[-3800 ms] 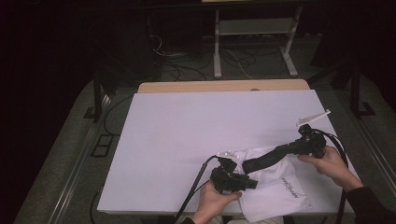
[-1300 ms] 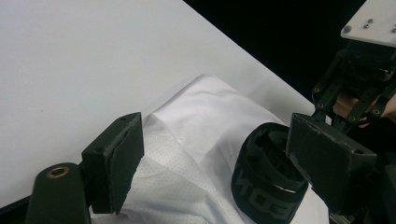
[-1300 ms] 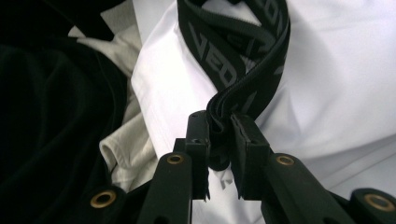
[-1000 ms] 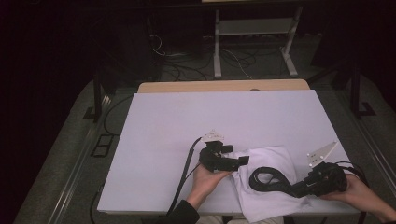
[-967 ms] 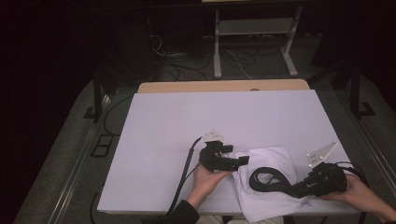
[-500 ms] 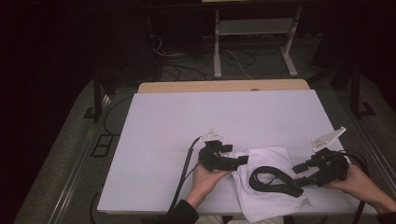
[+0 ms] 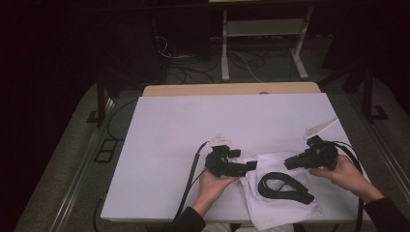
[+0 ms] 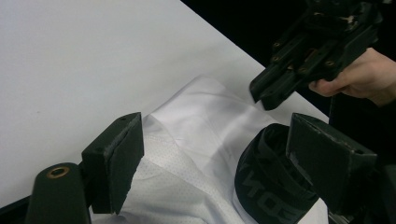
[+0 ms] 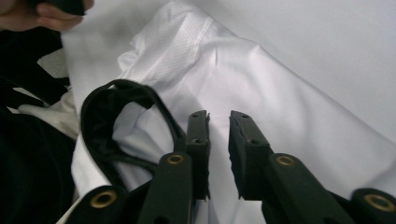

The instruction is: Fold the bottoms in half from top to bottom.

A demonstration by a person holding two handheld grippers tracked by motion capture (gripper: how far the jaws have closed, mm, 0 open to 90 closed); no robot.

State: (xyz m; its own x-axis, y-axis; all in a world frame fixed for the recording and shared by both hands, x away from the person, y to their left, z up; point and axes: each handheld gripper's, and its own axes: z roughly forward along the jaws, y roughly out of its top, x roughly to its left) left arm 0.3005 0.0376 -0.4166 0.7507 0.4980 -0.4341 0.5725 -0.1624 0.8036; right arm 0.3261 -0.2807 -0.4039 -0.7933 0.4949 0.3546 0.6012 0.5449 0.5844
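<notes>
In the high view, a coiled black woven strap (image 7: 283,187) lies on a crumpled white fabric garment (image 7: 270,208) at the lower right of the white table (image 7: 193,125), with the left gripper (image 7: 251,166) at the garment's left edge and the right gripper (image 7: 289,163) raised just right of the strap. The left gripper view shows its jaws spread wide and empty over the garment (image 8: 196,140), the strap (image 8: 266,182) at lower right beside the right-hand jaw and the right gripper (image 8: 266,95) above. In the right gripper view its jaws, which have just been closing, stand narrow with only a slim gap and nothing between them, over the garment (image 9: 261,79), the strap (image 9: 116,116) looping at left.
</notes>
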